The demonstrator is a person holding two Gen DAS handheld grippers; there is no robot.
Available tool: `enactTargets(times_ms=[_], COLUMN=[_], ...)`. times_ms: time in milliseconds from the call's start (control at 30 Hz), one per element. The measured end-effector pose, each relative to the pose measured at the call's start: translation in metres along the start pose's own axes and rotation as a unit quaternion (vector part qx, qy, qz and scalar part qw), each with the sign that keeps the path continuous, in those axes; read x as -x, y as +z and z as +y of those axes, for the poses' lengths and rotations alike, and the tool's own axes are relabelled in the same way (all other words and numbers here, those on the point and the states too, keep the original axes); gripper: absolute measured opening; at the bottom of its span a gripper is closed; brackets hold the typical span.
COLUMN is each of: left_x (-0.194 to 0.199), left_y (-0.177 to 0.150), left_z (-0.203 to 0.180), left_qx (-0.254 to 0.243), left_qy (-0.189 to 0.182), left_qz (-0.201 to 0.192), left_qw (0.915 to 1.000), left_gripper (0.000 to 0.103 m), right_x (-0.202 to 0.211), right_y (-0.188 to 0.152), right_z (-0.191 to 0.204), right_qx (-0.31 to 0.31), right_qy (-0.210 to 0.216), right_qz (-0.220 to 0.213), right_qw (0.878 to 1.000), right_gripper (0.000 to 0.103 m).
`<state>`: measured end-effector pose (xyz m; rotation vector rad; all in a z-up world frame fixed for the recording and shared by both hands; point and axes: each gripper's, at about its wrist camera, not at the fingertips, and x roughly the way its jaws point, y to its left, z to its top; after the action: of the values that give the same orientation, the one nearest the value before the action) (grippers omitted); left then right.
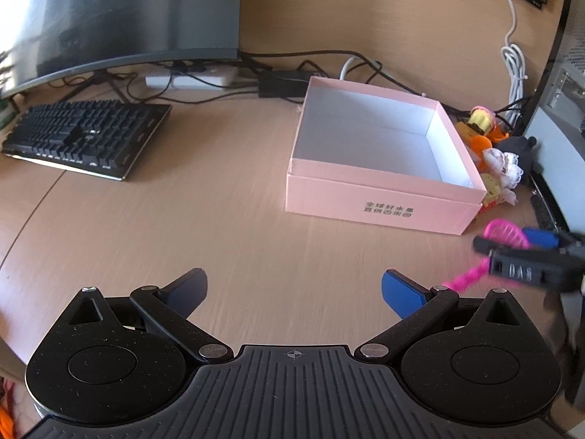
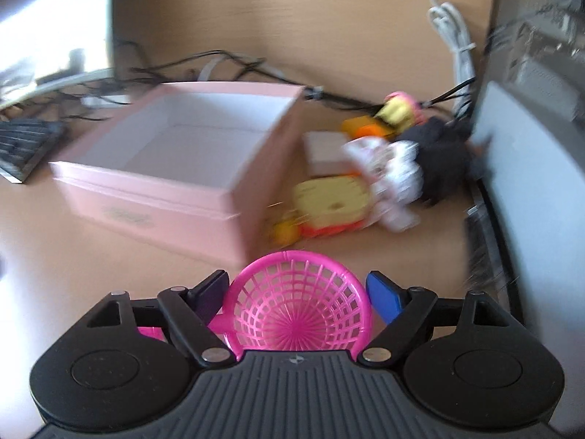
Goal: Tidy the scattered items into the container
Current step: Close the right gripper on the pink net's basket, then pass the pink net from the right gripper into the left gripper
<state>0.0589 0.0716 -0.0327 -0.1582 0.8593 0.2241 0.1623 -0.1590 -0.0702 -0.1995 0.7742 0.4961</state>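
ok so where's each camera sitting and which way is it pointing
Left wrist: sits on the left gripper, low over the desk, facing the open pink box, with keyboard and monitor beyond; its own fingers are spread with nothing between them.
Right wrist: sits on the right gripper, facing the box's corner and the toy pile to its right; its own fingers flank a pink basket.
Shared: both show the pink box, toy pile and white cable; the left view also catches the right gripper carrying the basket.
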Motion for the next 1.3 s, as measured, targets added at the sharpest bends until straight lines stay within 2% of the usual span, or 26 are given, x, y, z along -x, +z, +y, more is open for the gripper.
enactTargets(times_ms=[200,333,467,567,600,633,700,867,900,1000,1033,1133,1200,1267,1300], left_x=[-0.002,-0.004,-0.008,-0.01,-0.01,-0.01,-0.007,-0.003,-0.004,-0.008,-0.009,-0.011,-0.01,-0.011,-0.011], left_y=[0.0,0.001,0.001,-0.001,-0.001,-0.001,-0.001,-0.001,-0.001,0.001,0.002,0.003,0.002,0.001,0.0], left_z=[0.002,0.002,-0.002,-0.003,-0.003,-0.003,-0.002,0.0,0.002,0.007,0.009,0.01,0.008,0.003,-0.001], left_qx=[-0.004,-0.008,-0.01,-0.011,-0.011,-0.011,-0.013,-0.029,-0.03,-0.026,-0.022,-0.021,-0.032,-0.052,-0.068], left_qy=[-0.005,-0.01,-0.017,-0.022,-0.024,-0.026,-0.033,-0.04,-0.038,-0.033,-0.03,-0.032,-0.042,-0.055,-0.062], left_qz=[0.001,0.003,0.009,0.013,0.014,0.013,0.009,-0.002,0.001,0.007,0.009,0.009,0.005,-0.003,-0.009], left_qw=[1.0,0.9999,0.9998,0.9996,0.9996,0.9995,0.9993,0.9988,0.9988,0.9991,0.9993,0.9992,0.9986,0.9971,0.9957], left_gripper=[0.103,0.103,0.103,0.103,0.103,0.103,0.103,0.103,0.103,0.103,0.103,0.103,0.103,0.103,0.103], right_x=[0.013,0.025,0.042,0.041,0.035,0.028,0.011,-0.027,-0.035,-0.05,-0.054,-0.067,-0.068,-0.064,-0.061], right_y=[-0.009,-0.008,0.005,0.019,0.024,0.028,0.038,0.051,0.053,0.057,0.058,0.061,0.059,0.055,0.054], right_z=[0.04,0.048,0.021,-0.006,-0.012,-0.017,-0.029,-0.046,-0.052,-0.062,-0.062,-0.062,-0.063,-0.063,-0.062], right_qx=[0.015,0.039,0.003,-0.041,-0.049,-0.055,-0.073,-0.11,-0.129,-0.173,-0.173,-0.165,-0.17,-0.168,-0.161], right_qy=[0.088,0.098,0.106,0.074,0.048,0.027,0.013,-0.016,-0.015,-0.002,-0.006,-0.016,-0.009,-0.001,0.002], right_qz=[0.011,-0.006,-0.02,-0.037,-0.042,-0.044,-0.042,-0.035,-0.028,-0.023,-0.025,-0.013,-0.008,-0.009,-0.004], right_qw=[0.996,0.994,0.994,0.996,0.997,0.997,0.996,0.993,0.991,0.985,0.985,0.986,0.985,0.986,0.987], right_gripper=[0.083,0.086,0.086,0.086,0.081,0.065,0.051,0.052,0.056,0.078,0.078,0.078,0.076,0.058,0.056])
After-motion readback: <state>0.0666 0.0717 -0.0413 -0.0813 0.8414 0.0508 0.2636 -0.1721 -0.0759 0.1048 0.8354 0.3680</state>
